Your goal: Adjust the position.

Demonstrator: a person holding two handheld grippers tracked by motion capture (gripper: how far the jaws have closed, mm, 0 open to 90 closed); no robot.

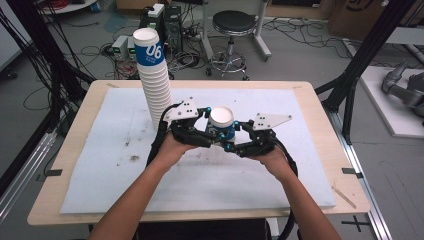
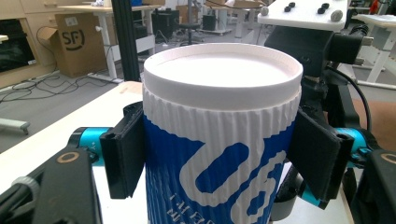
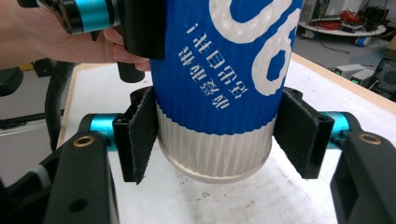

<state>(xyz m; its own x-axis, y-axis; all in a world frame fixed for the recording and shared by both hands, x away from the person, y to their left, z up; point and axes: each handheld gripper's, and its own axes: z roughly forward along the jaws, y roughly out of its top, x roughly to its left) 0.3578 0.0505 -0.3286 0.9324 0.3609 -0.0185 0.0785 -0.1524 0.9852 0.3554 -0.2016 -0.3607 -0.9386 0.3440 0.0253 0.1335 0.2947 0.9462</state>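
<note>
Forearms reach in as we hold one blue-and-white cup (image 1: 221, 123) mid-table w/ both grippers, tall cup stack (image 1: 153, 75) behind-left. Left gripper (image 2: 219, 154) clamps its upper wall; right gripper (image 3: 217, 135) brackets its base, contact unclear. Separation looks underway, placement pending.

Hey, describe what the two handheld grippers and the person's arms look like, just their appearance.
Both the left gripper and right gripper are black frames with turquoise-blue joints. Each carries a grey three-cornered plate on top and trails a black cable. The jaws are flat black pads with a fuzzy, felt-like face. The person's forearms are bare, with no sleeves or gloves visible.
</note>
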